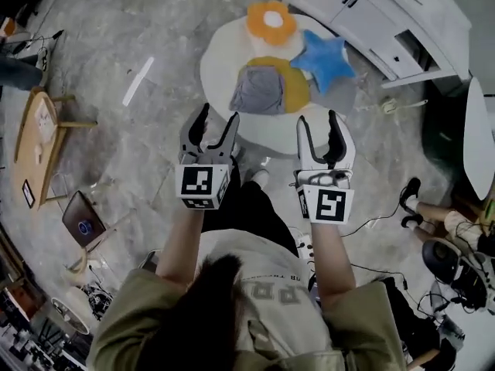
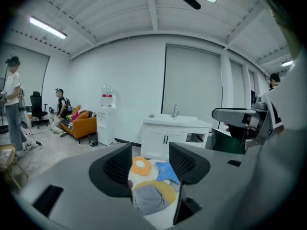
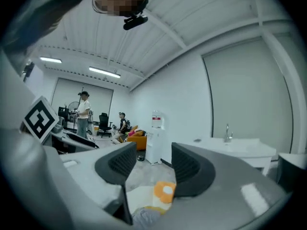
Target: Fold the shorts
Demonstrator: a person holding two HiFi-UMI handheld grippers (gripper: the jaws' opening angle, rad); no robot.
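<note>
The grey shorts (image 1: 259,91) lie folded into a small bundle on a yellow cushion (image 1: 298,89) on the round white table (image 1: 216,60). Both grippers are held up in front of the person, well above the table and apart from the shorts. My left gripper (image 1: 219,122) stands open with nothing between its fingers. My right gripper (image 1: 317,126) is open and empty too. In the left gripper view the shorts (image 2: 148,198) show below the left gripper (image 2: 149,164). In the right gripper view the right gripper (image 3: 151,169) points level across the room, with the shorts (image 3: 146,218) at the bottom edge.
An orange flower cushion (image 1: 271,22) and a blue star cushion (image 1: 323,59) lie on the table's far side. A white cabinet (image 1: 387,14) stands behind it, a wooden side table (image 1: 39,141) at the left. Cables and another person's feet (image 1: 433,215) are at the right.
</note>
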